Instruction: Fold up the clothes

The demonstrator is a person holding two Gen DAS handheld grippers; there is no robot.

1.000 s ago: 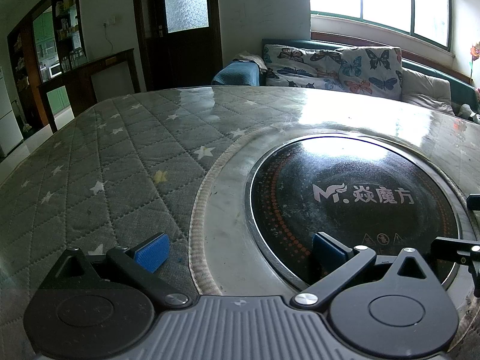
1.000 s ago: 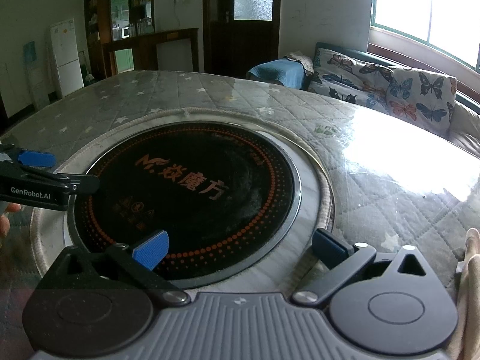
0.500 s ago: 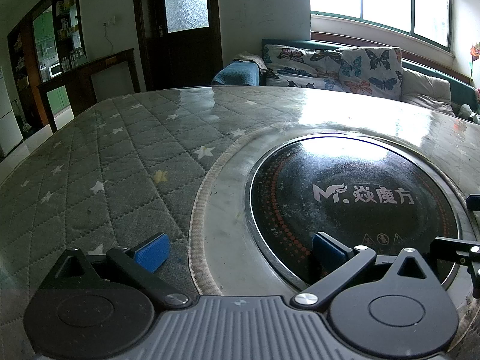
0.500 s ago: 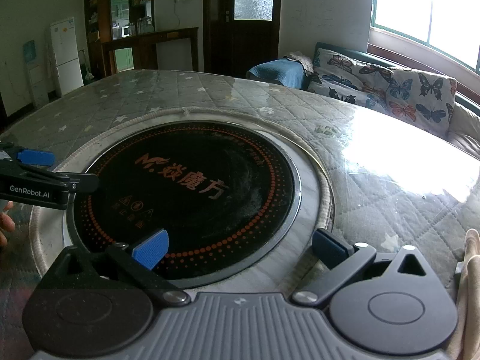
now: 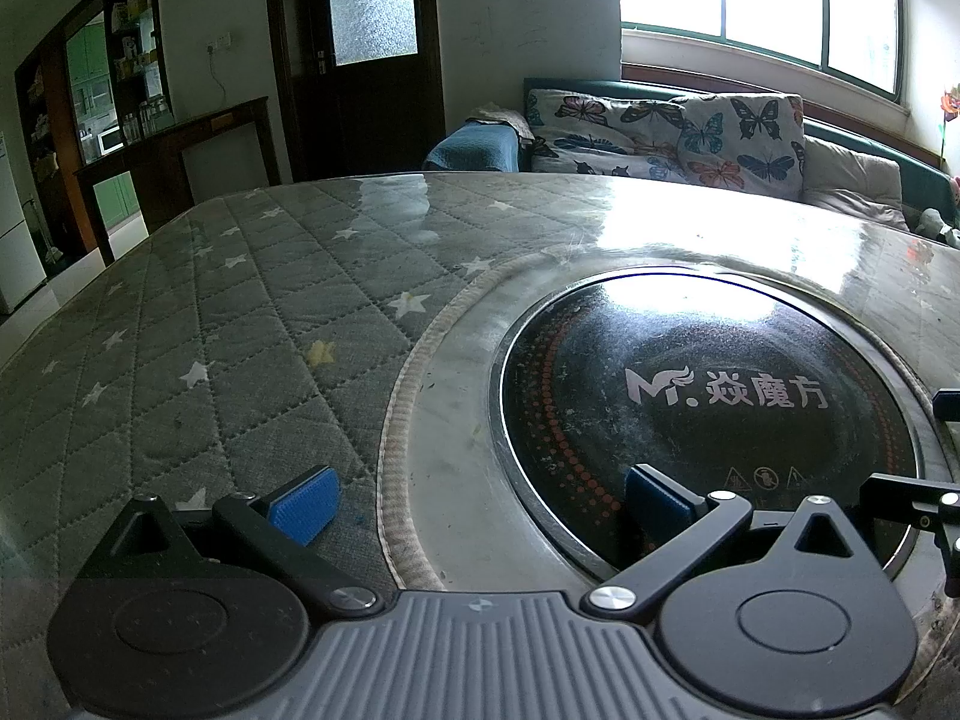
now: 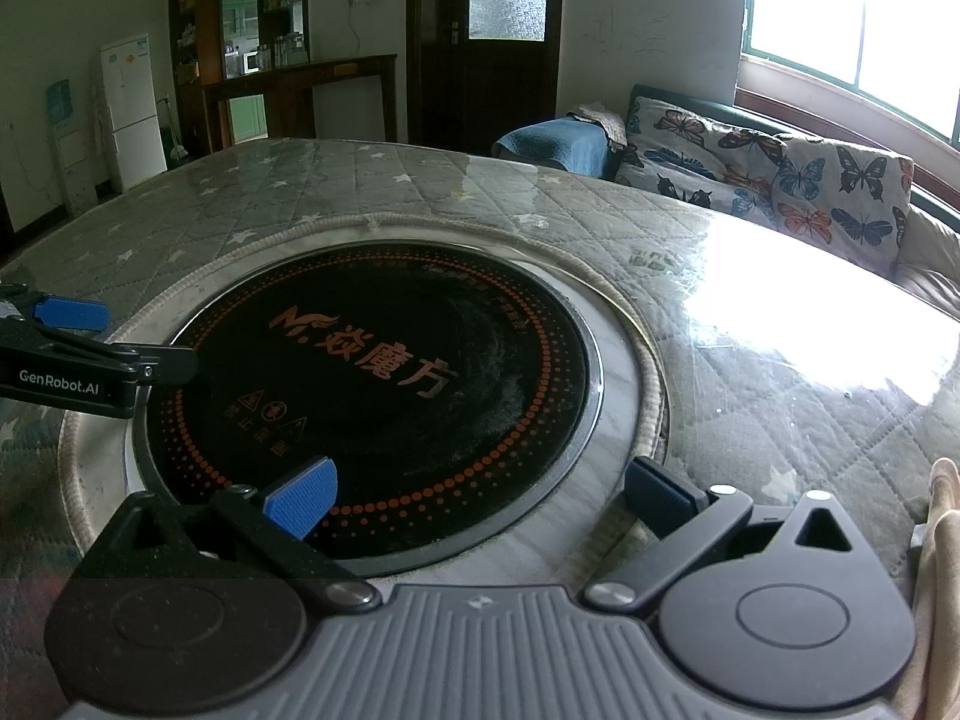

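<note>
Only garment in sight: a strip of pale beige soft cloth (image 6: 942, 576) at the extreme right edge of the right wrist view, hanging or bunched at the tabletop's near right edge. Mostly out of frame, so type and layout can't be told. The left wrist view shows none of it.

Handling, as a judgement: light, limp, no stiffness. It'll sag and drag rather than hold shape, so pinch at a hem or corner, not mid-panel, and take two points, one per gripper, to keep an edge taut for a fold. The tabletop looks to have a clear glossy cover over the quilt, so cloth will likely slide easily; useful for smoothing, bad for holding a crease in place.

Right gripper (image 6: 480, 495): jaws spread wide, blue pads far apart, nothing between them, sitting over the near rim of the round black glass induction cooktop (image 6: 384, 384) set in the middle of the tabletop.

Left gripper (image 5: 480, 495): jaws equally wide, empty, straddling the braided border where the grey star-print quilted tabletop (image 5: 228, 348) meets the cooktop's near left rim.

Folding not started. The right gripper is the nearer one to the cloth.
</note>
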